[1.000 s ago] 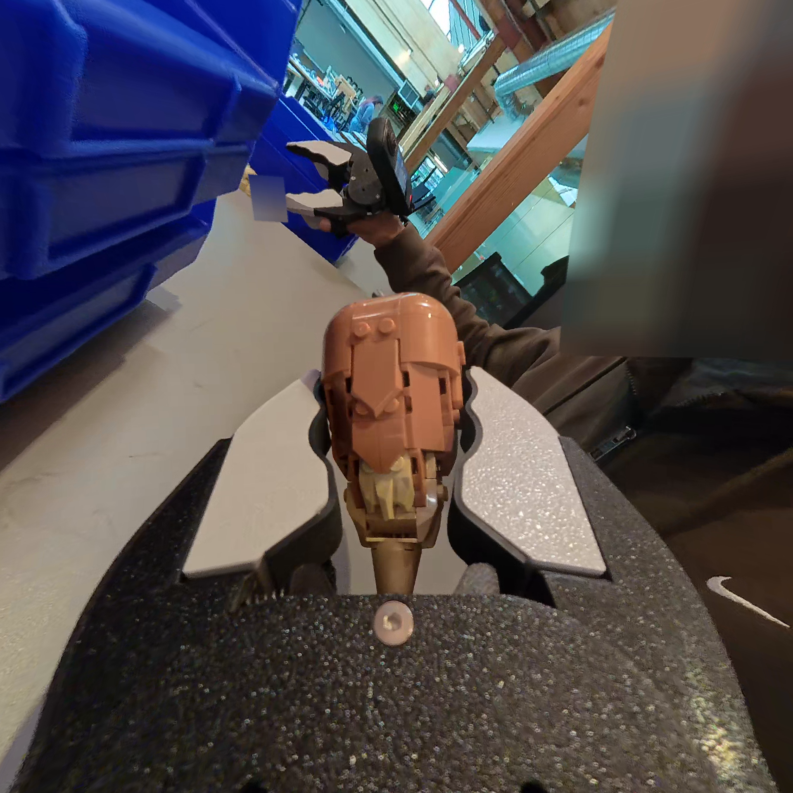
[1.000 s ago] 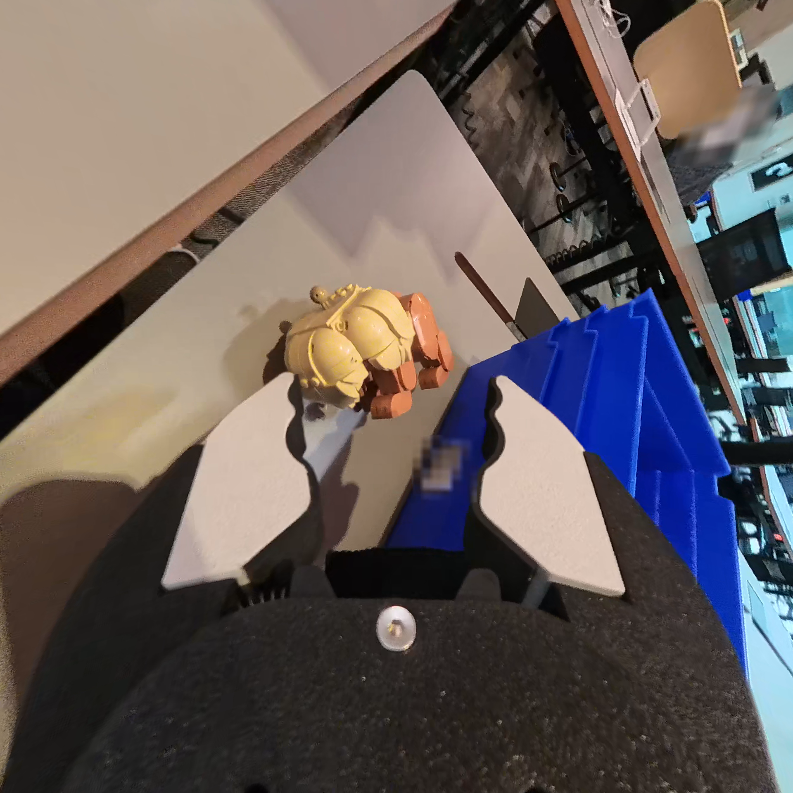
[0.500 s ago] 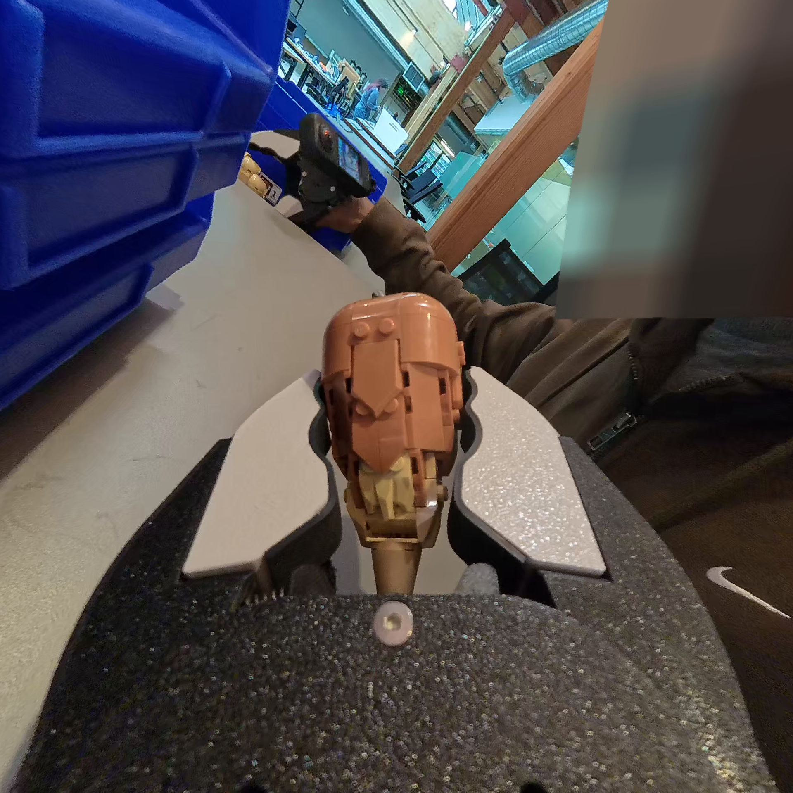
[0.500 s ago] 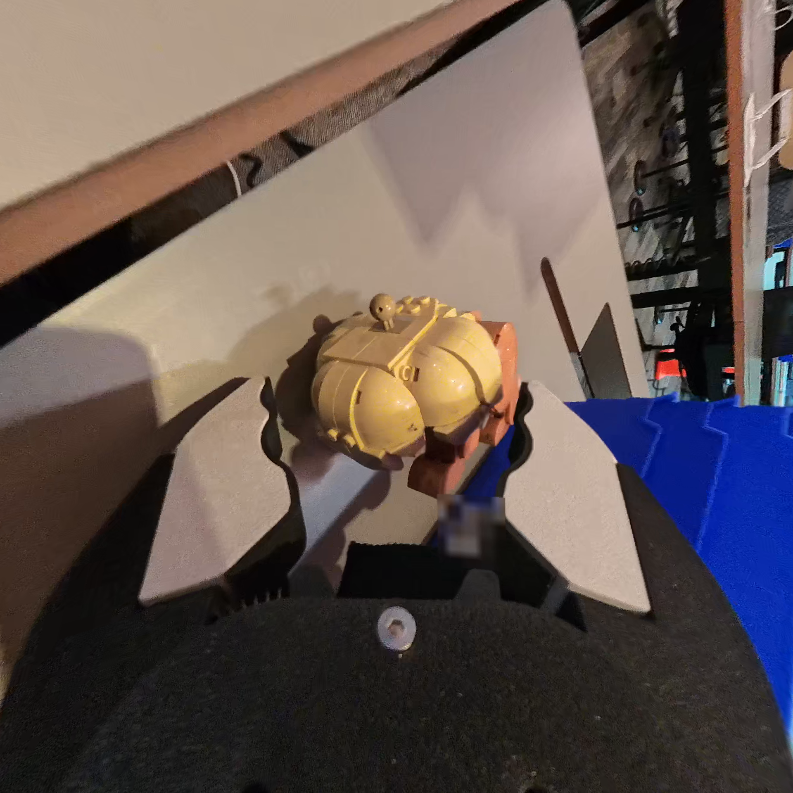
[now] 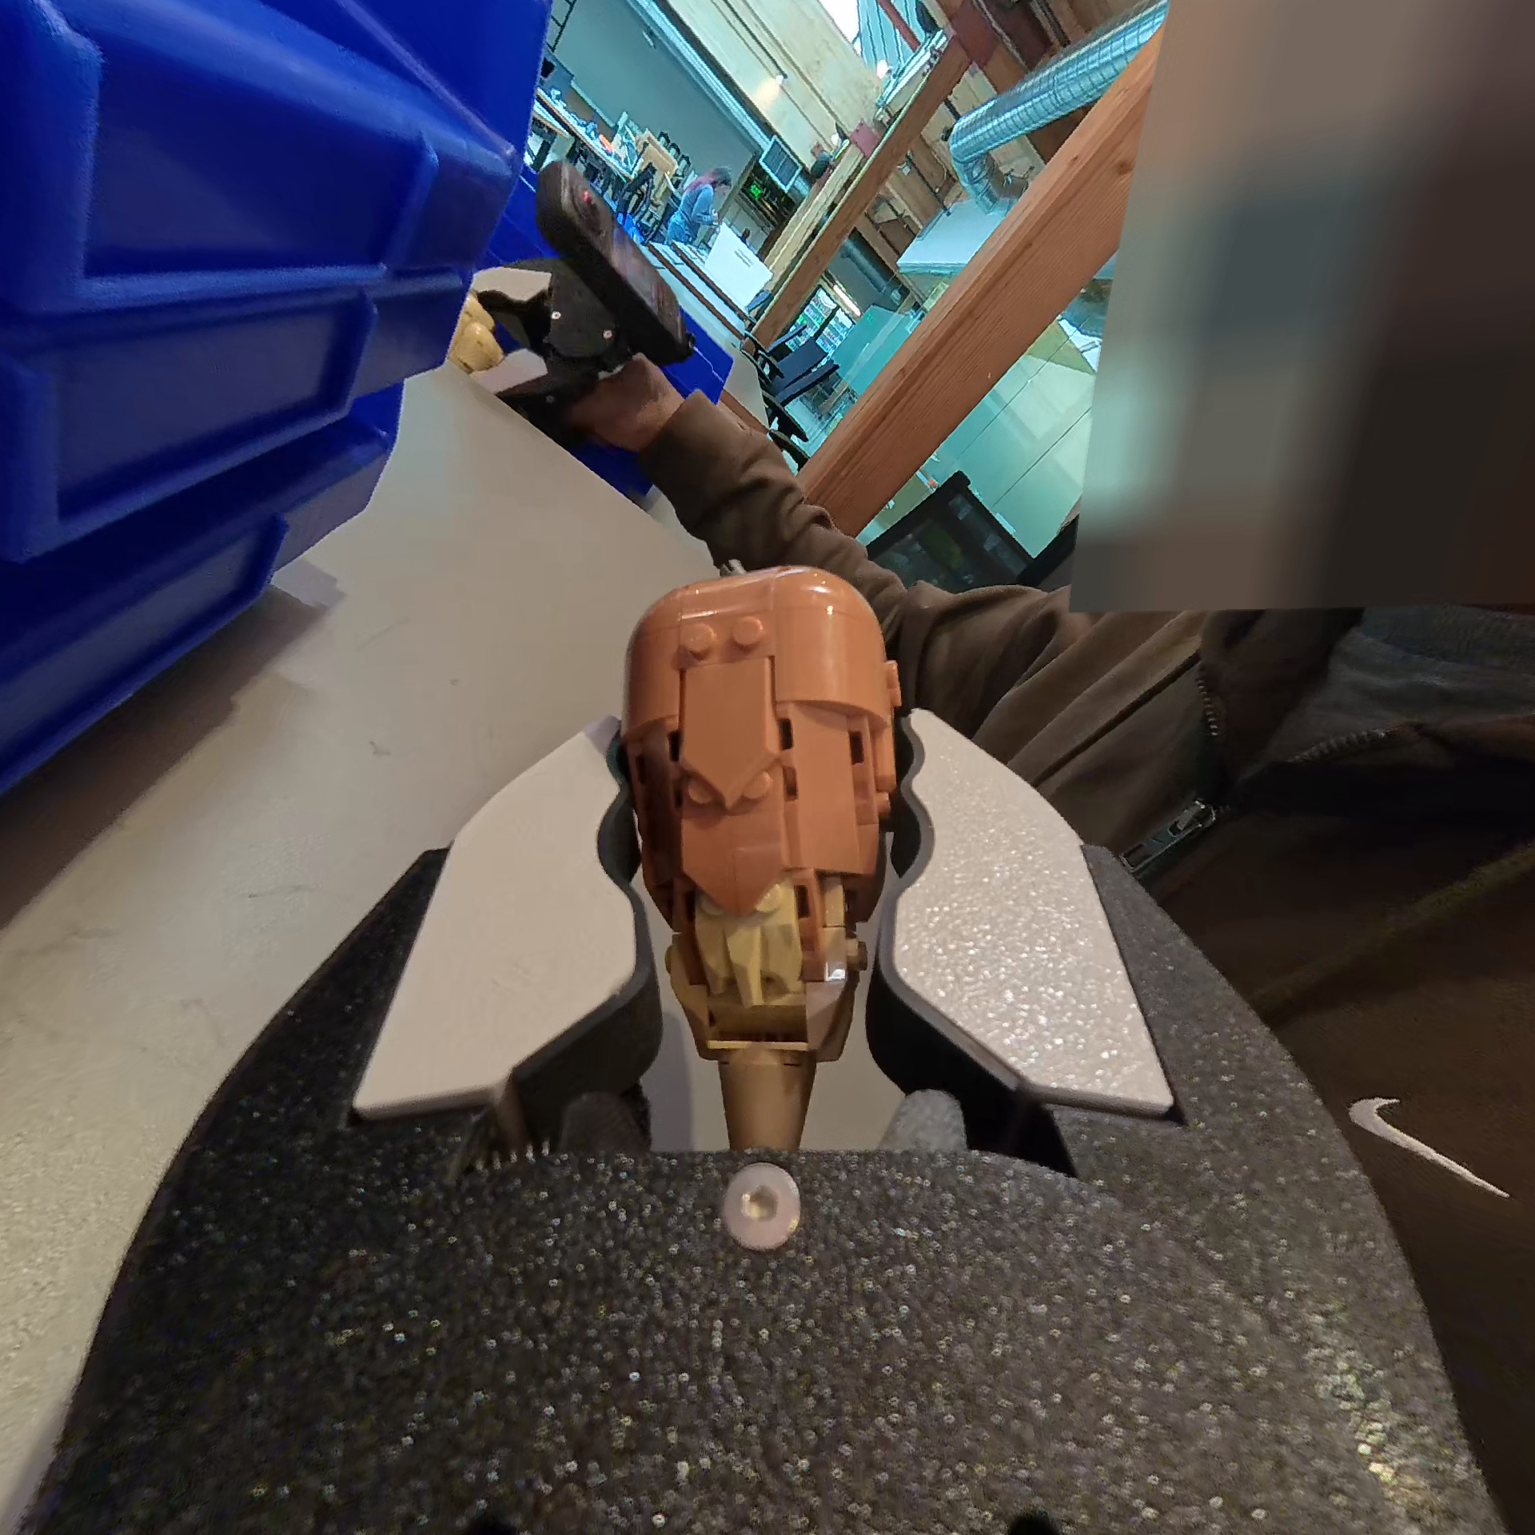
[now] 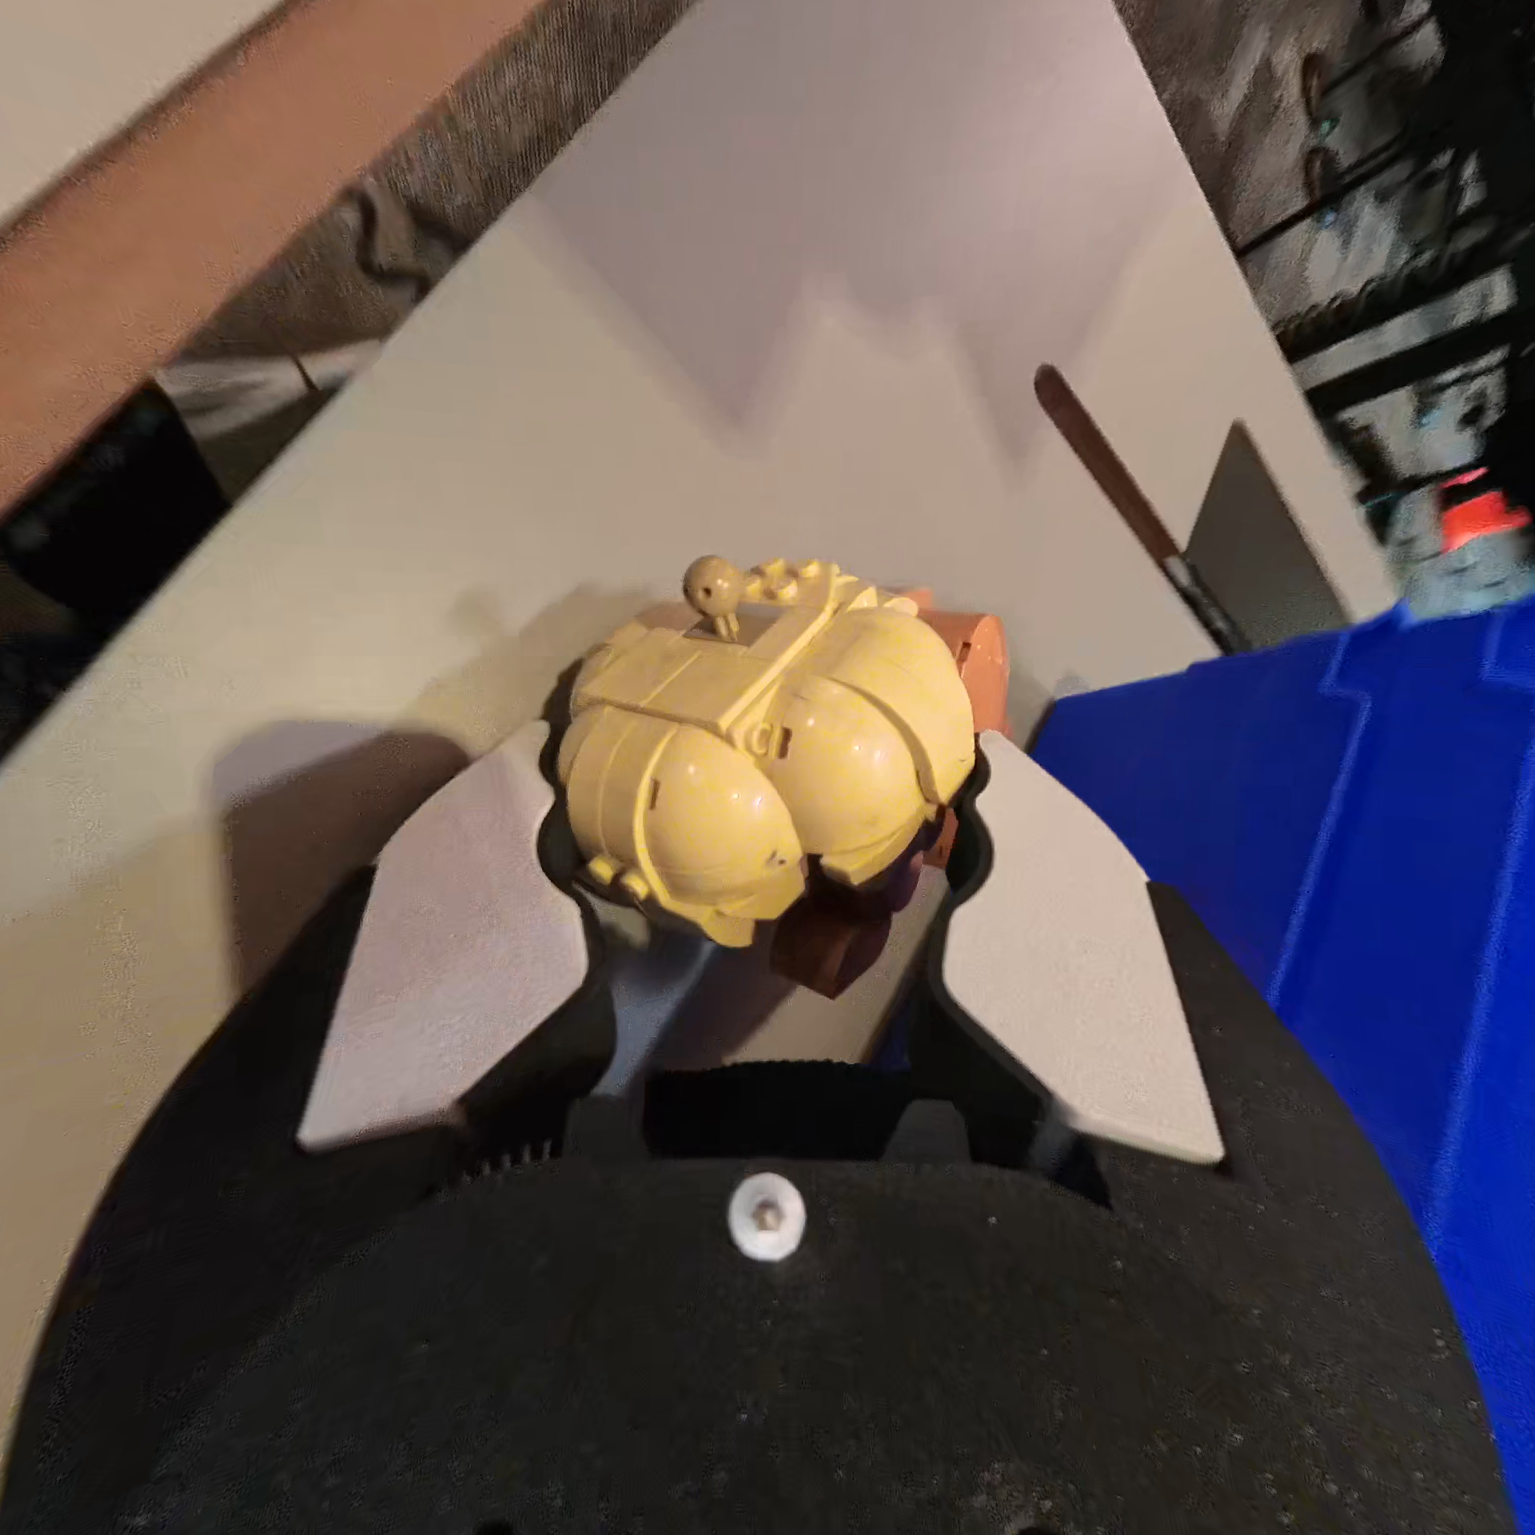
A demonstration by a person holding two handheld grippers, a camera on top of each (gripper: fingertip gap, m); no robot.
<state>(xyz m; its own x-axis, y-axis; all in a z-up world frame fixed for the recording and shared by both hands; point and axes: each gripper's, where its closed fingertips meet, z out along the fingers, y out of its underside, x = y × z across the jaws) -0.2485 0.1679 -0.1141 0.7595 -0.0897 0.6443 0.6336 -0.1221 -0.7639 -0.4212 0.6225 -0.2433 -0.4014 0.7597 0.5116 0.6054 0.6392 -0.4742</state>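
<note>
A: Biggest first?
B: Table (image 5: 208, 831), pale. Blue bins (image 5: 191, 274) stacked at its edge; insides hidden.
A: Left gripper (image 5: 760, 797)?
B: Clamped on a brown brick head (image 5: 760, 747), held above the table.
A: Right gripper (image 6: 764, 797)?
B: Fingers narrowed, both touching a tan brick body (image 6: 764, 772) lying on the table beside a bin (image 6: 1329, 831).

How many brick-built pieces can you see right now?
2. A brown piece clamped in the left gripper; a tan piece on the table between the right gripper's fingers. Bins may hide more.
</note>
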